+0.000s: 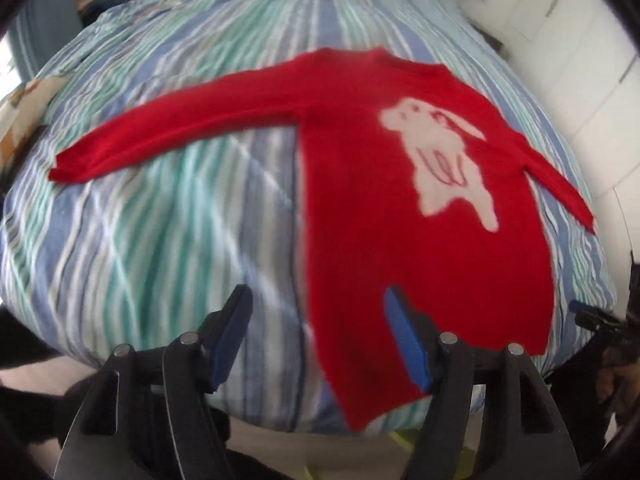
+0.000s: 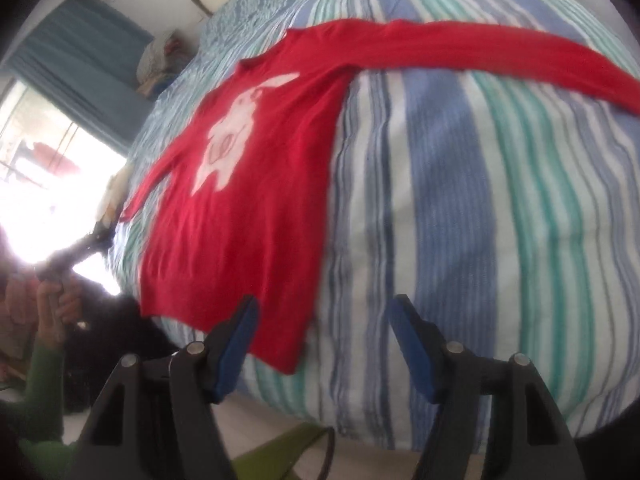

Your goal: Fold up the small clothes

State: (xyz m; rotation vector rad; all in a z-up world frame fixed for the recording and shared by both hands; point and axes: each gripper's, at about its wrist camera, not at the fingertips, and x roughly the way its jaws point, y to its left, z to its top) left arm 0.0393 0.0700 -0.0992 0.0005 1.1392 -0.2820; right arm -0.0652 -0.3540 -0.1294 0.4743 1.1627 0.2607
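A small red sweater [image 1: 360,184] with a white rabbit on its chest lies flat, front up, on a striped bed [image 1: 160,220]. One long sleeve [image 1: 172,136] stretches far out to the left in the left wrist view; the other sleeve [image 1: 560,184] runs down beside the body. My left gripper [image 1: 318,300] hovers open above the sweater's hem corner, nothing between its blue pads. In the right wrist view the same sweater [image 2: 248,208] lies left of centre, and my right gripper [image 2: 324,308] stands open over its near hem corner, holding nothing.
The bed's near edge runs just under both grippers, with pale floor [image 2: 280,420] below. A window [image 2: 44,168] and blue curtain [image 2: 84,52] stand at the left of the right wrist view. A hand in a green sleeve [image 2: 56,308] holds the other gripper's handle. White cupboards [image 1: 580,60] flank the bed.
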